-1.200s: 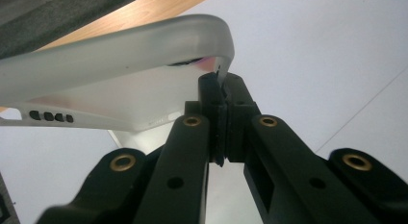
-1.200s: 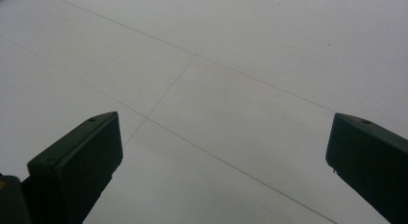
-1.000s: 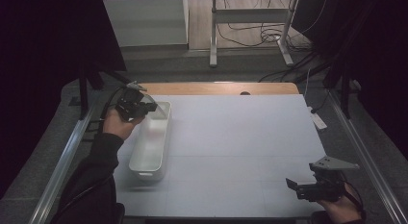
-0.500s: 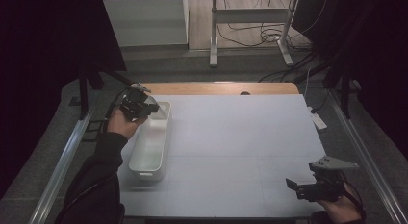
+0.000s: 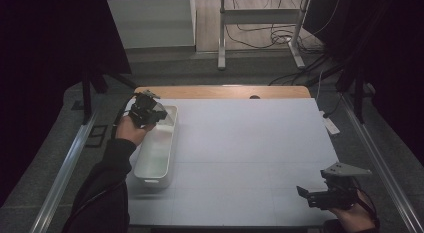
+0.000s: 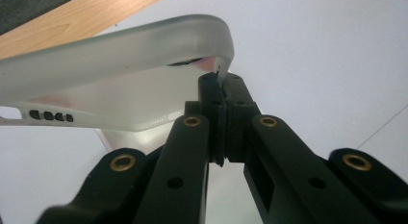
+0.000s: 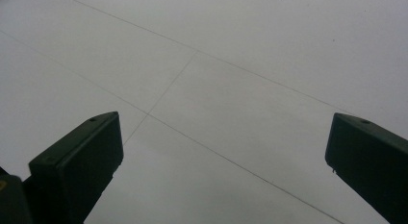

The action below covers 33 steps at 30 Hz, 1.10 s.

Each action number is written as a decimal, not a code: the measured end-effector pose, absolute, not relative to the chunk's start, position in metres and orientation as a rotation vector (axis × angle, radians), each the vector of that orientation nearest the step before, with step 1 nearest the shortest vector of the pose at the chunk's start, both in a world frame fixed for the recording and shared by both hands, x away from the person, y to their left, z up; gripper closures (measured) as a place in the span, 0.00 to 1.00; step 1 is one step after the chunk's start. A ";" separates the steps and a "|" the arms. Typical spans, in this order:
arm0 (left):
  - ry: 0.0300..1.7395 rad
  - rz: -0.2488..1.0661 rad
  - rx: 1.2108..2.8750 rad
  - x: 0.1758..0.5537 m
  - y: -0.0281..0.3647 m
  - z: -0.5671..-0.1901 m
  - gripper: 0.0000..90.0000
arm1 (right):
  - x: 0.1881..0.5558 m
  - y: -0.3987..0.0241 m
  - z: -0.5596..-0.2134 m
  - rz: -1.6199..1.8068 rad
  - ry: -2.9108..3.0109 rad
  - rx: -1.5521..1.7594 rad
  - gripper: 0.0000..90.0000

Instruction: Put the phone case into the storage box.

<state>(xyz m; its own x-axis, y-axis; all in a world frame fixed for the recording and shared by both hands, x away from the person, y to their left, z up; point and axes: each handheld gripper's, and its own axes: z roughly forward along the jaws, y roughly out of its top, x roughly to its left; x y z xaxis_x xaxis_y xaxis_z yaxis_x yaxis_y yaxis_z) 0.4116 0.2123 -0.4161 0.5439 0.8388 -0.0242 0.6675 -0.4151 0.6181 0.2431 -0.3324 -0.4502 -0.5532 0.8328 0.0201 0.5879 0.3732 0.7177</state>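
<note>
A long translucent white plastic bin (image 5: 154,152) lies along the left side of the white table (image 5: 250,138). My left gripper (image 5: 159,116) is at the bin's far end, shut on the bin's rim. In the left gripper view the black jaws meet at the gripper's tips (image 6: 220,80) and pinch the rounded corner of the rim of the bin (image 6: 120,46). My right gripper (image 5: 303,192) hovers low near the table's front right corner. Its jaws stand wide apart, and between the gripper's tips (image 7: 223,132) there is bare tabletop.
A wooden strip (image 5: 220,91) runs along the table's far edge. Metal rails (image 5: 65,168) flank the table on both sides. Beyond it stand a stand's legs (image 5: 220,53) and floor cables (image 5: 270,35). Thin seam lines cross the tabletop (image 7: 192,56).
My left gripper has sunk slightly toward the table while keeping its hold on the bin's far rim. The right gripper has stayed where it was.
</note>
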 end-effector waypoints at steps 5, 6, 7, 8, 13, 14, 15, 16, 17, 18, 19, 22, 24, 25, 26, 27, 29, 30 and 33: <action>1.217 0.380 2.216 0.415 0.209 -0.422 0.98 | 0.243 -0.332 -0.450 0.983 2.296 1.241 0.00; 1.221 0.381 2.217 0.416 0.209 -0.423 0.98 | 0.243 -0.332 -0.450 0.984 2.296 1.241 0.00; 1.224 0.380 2.218 0.417 0.208 -0.425 0.98 | 0.243 -0.332 -0.450 0.984 2.297 1.240 0.00; 1.224 0.380 2.218 0.417 0.208 -0.425 0.98 | 0.243 -0.332 -0.450 0.984 2.298 1.241 0.00; 1.243 0.374 2.223 0.420 0.207 -0.431 0.98 | 0.243 -0.332 -0.450 0.985 2.301 1.241 0.00; 1.246 0.374 2.222 0.421 0.207 -0.432 0.98 | 0.243 -0.332 -0.450 0.985 2.302 1.240 0.00; 1.248 0.372 2.222 0.422 0.207 -0.433 0.98 | 0.243 -0.332 -0.450 0.984 2.303 1.240 0.00; 1.251 0.372 2.224 0.422 0.207 -0.434 0.98 | 0.243 -0.332 -0.450 0.984 2.304 1.240 0.00; 1.259 0.373 2.219 0.423 0.207 -0.435 0.98 | 0.243 -0.332 -0.451 0.986 2.304 1.240 0.00; 1.263 0.373 2.218 0.423 0.207 -0.436 0.98 | 0.243 -0.332 -0.451 0.984 2.306 1.239 0.00; 1.265 0.371 2.219 0.424 0.207 -0.437 0.98 | 0.243 -0.332 -0.451 0.984 2.306 1.239 0.00; 1.277 0.361 2.216 0.426 0.207 -0.441 0.98 | 0.243 -0.332 -0.451 0.986 2.307 1.238 0.00; 1.281 0.355 2.217 0.428 0.207 -0.443 0.98 | 0.243 -0.332 -0.451 0.983 2.310 1.238 0.00; 1.285 0.352 2.216 0.428 0.206 -0.444 0.98 | 0.244 -0.332 -0.451 0.983 2.311 1.238 0.00; 1.286 0.351 2.218 0.429 0.206 -0.445 0.98 | 0.244 -0.332 -0.451 0.982 2.310 1.238 0.00; 1.285 0.346 2.215 0.430 0.206 -0.446 0.98 | 0.244 -0.331 -0.451 0.982 2.311 1.238 0.00; 1.290 0.352 2.210 0.431 0.204 -0.447 0.98 | 0.244 -0.331 -0.451 0.982 2.313 1.236 0.00; 1.288 0.352 2.214 0.431 0.203 -0.447 0.98 | 0.244 -0.331 -0.451 0.982 2.316 1.235 0.01; 1.290 0.350 2.211 0.434 0.202 -0.448 0.97 | 0.244 -0.331 -0.451 0.982 2.320 1.232 0.01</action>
